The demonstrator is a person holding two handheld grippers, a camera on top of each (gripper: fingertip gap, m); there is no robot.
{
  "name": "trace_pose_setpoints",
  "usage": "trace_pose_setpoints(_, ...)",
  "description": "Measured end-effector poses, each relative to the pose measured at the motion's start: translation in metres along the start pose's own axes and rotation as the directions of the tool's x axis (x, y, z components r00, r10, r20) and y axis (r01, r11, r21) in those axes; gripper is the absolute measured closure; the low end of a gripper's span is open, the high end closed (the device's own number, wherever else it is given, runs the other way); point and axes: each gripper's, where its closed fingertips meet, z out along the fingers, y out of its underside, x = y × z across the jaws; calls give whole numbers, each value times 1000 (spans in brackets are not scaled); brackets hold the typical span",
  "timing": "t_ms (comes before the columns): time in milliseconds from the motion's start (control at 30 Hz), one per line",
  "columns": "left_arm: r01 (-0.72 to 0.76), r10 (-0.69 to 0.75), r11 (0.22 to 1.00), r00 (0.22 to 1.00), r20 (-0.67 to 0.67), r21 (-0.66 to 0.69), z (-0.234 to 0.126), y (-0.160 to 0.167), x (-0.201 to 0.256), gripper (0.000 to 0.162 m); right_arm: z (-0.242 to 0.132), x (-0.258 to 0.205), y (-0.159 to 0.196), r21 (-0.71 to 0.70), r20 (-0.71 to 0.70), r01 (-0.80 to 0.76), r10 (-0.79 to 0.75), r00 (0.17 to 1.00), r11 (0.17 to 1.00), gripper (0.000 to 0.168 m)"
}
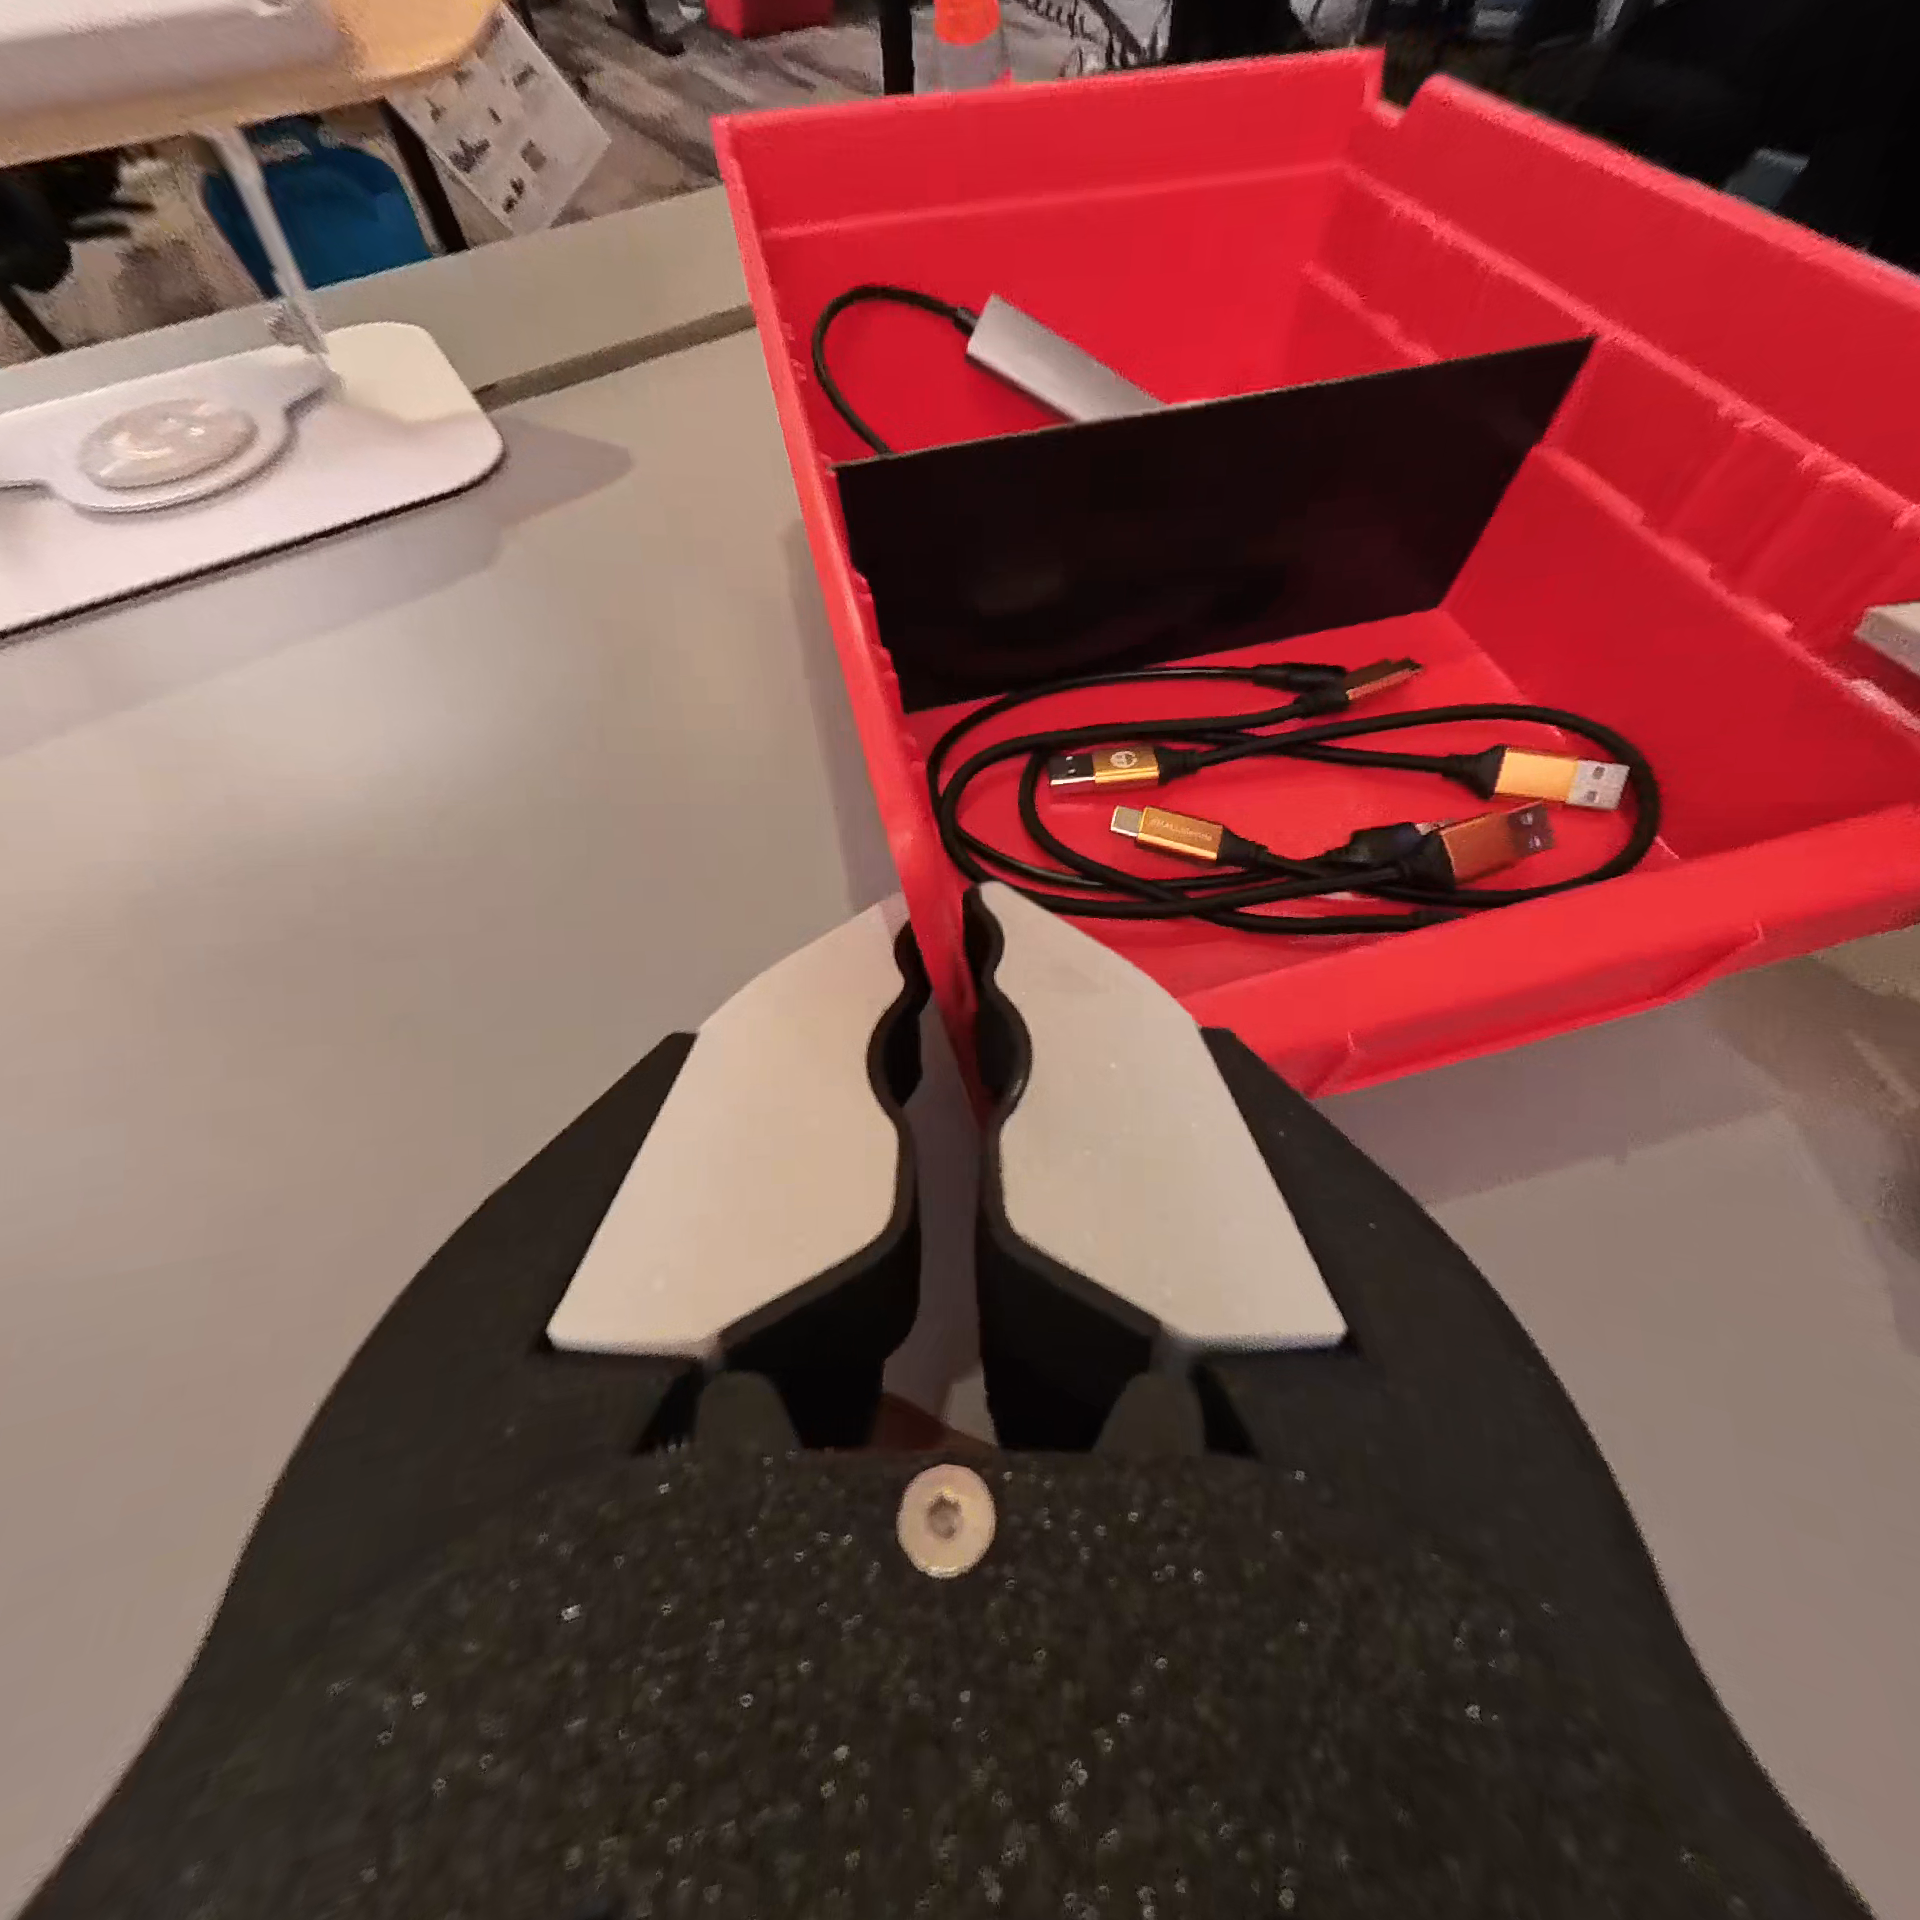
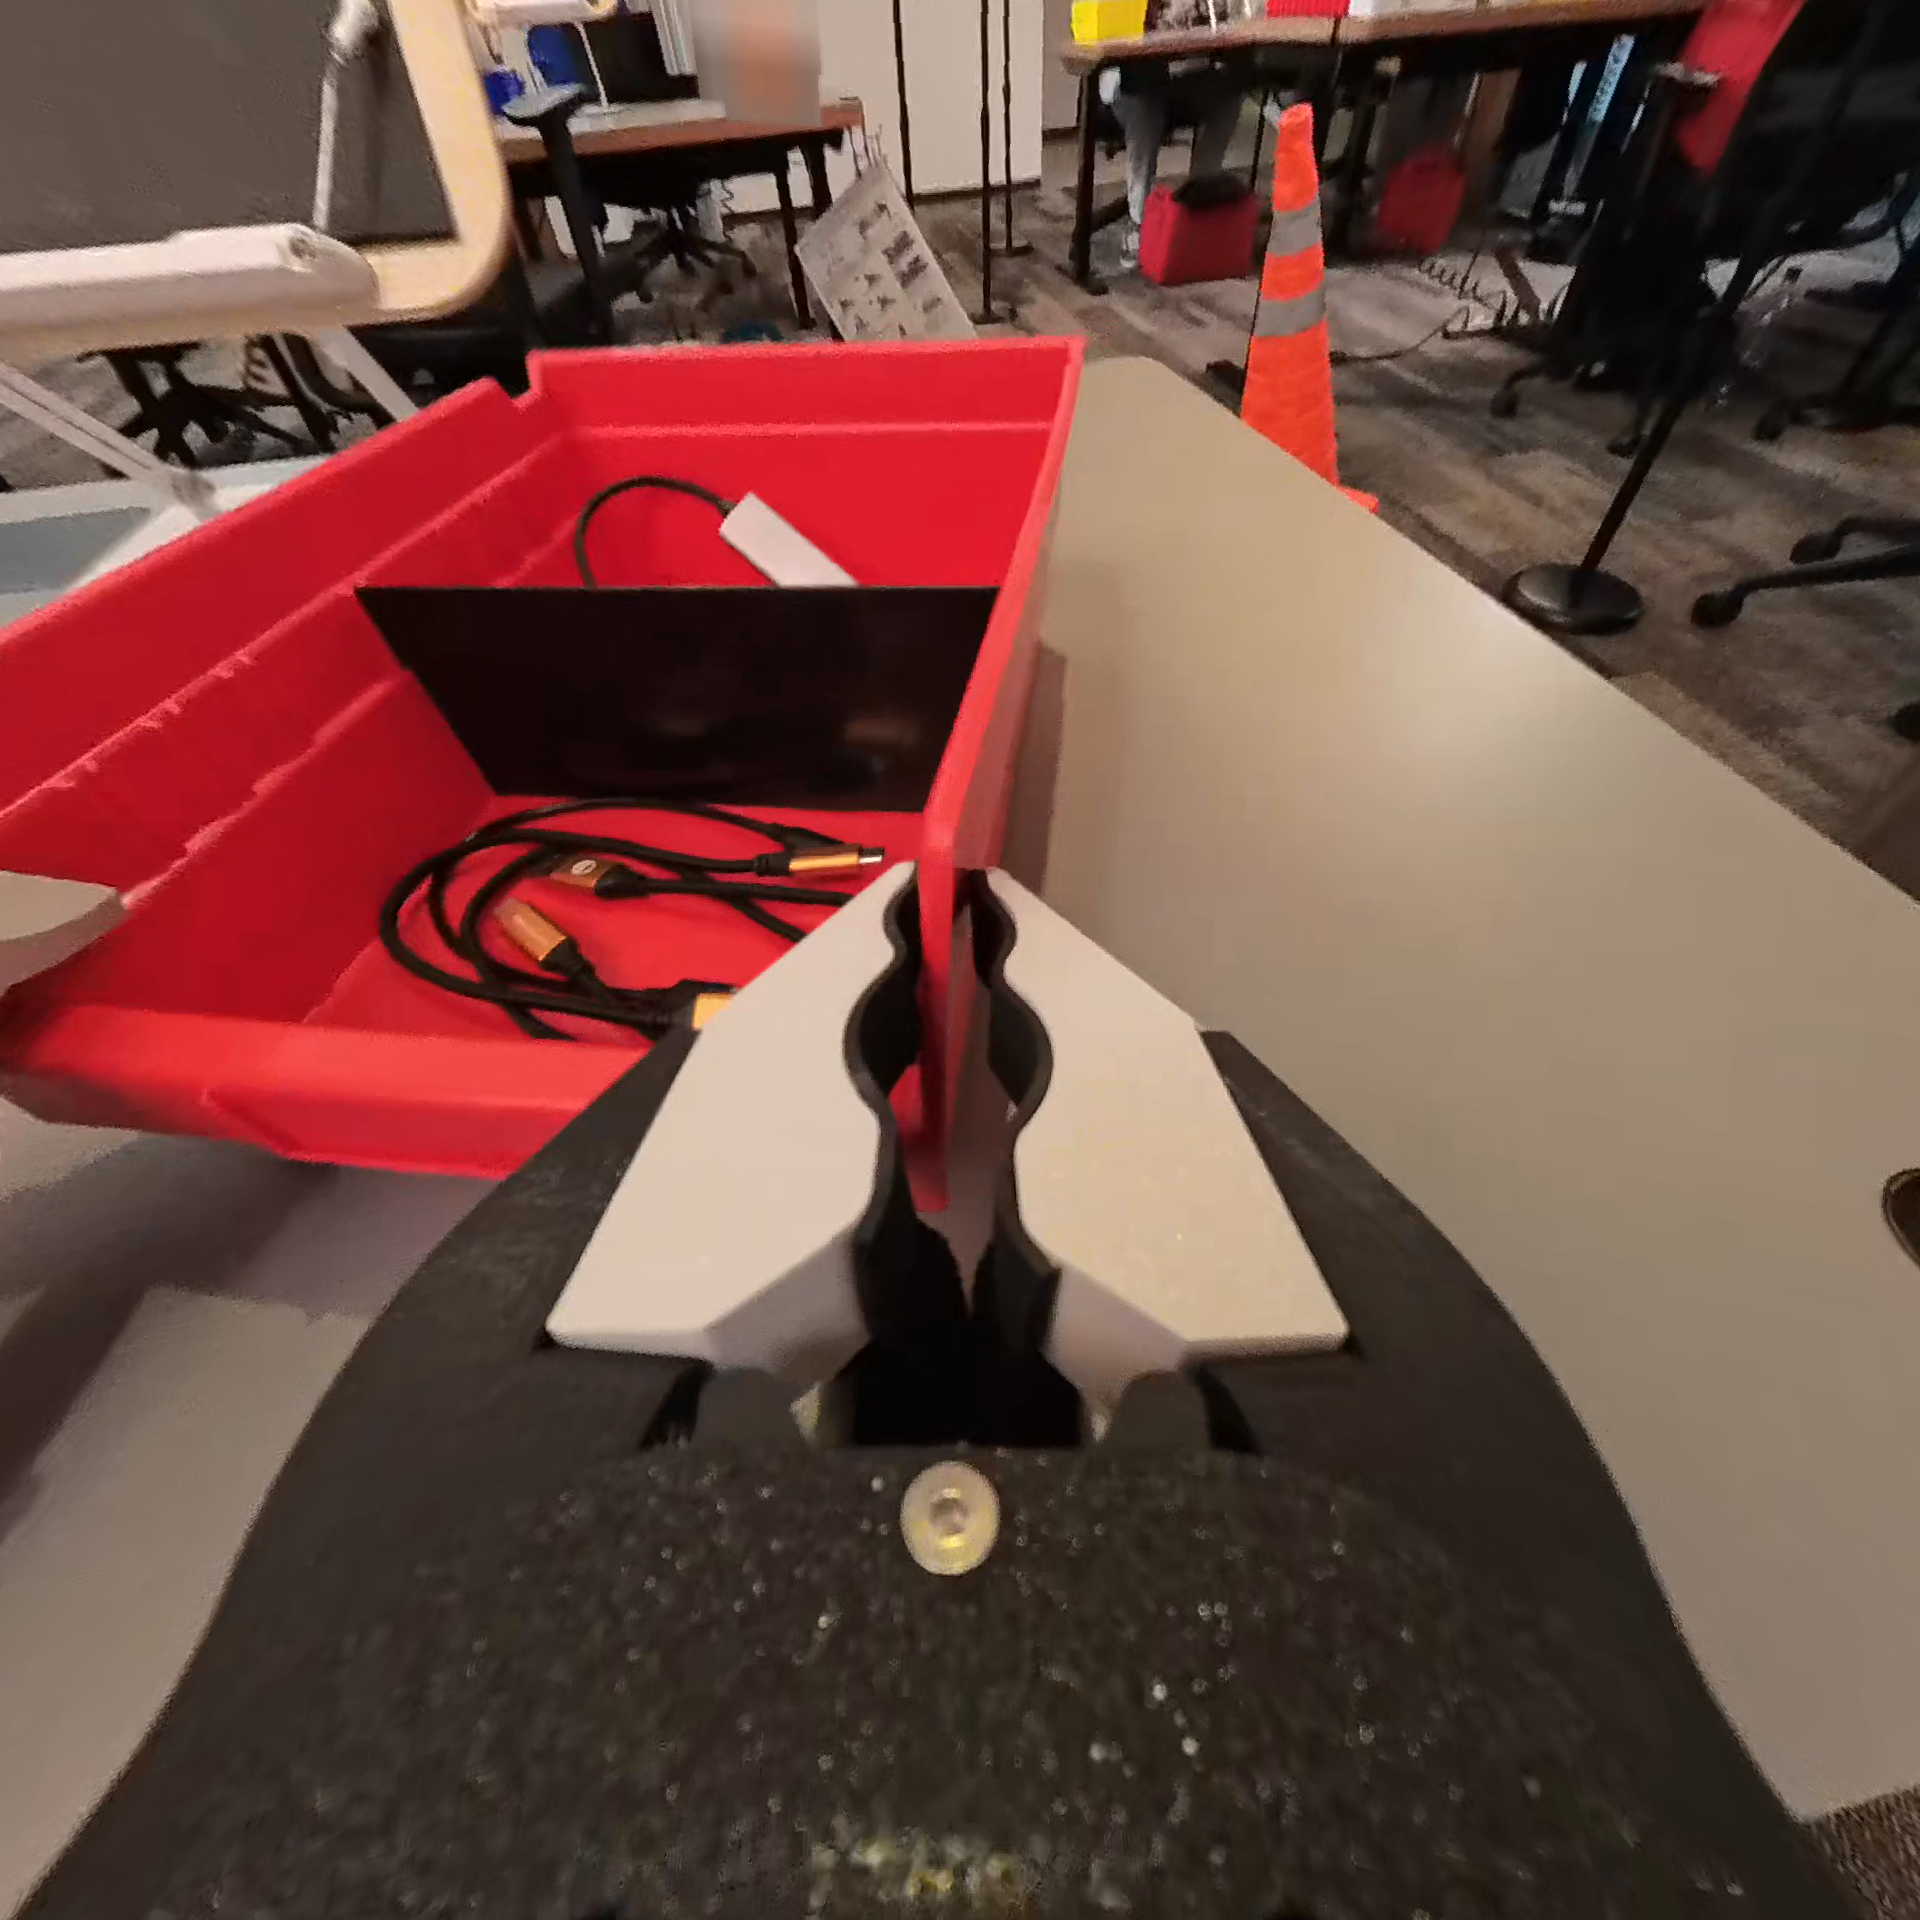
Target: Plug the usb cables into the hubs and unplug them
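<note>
A red plastic bin (image 1: 1195, 177) stands on a grey table (image 1: 416, 831). My left gripper (image 1: 943, 925) is shut on the bin's left wall near its front corner. My right gripper (image 2: 943, 894) is shut on the bin's right wall (image 2: 987, 707) near the front. A black divider (image 1: 1195, 520) splits the bin. The front compartment holds black cables with gold plugs (image 1: 1299, 821), which also show in the right wrist view (image 2: 582, 925). The back compartment holds a grey hub with a black lead (image 1: 1049, 353). The right gripper's fingertip (image 1: 1891, 639) shows at the bin's right wall in the left wrist view.
A white stand base (image 1: 239, 447) sits on the table to the left of the bin. An orange traffic cone (image 2: 1294, 291) stands on the floor beyond the table's right edge (image 2: 1558, 623). Chairs, desks and stands fill the room behind. Some 20 centimetres of space lies between my two pairs of fingers.
</note>
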Motion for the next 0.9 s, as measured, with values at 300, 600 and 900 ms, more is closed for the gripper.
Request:
trace_pose_setpoints(300,15,-48,991,966,252,134,-79,-15,-81,158,6,-106,-38,142,126,60,-78,989,988,167)
trace_pose_setpoints(600,103,-142,989,861,489,106,-168,42,-214,159,9,-281,-33,150,342,140,-184,922,979,166)
trace_pose_setpoints(900,137,-133,990,894,429,22,-163,81,-223,156,17,-290,11,-13,472,123,-102,876,992,164)
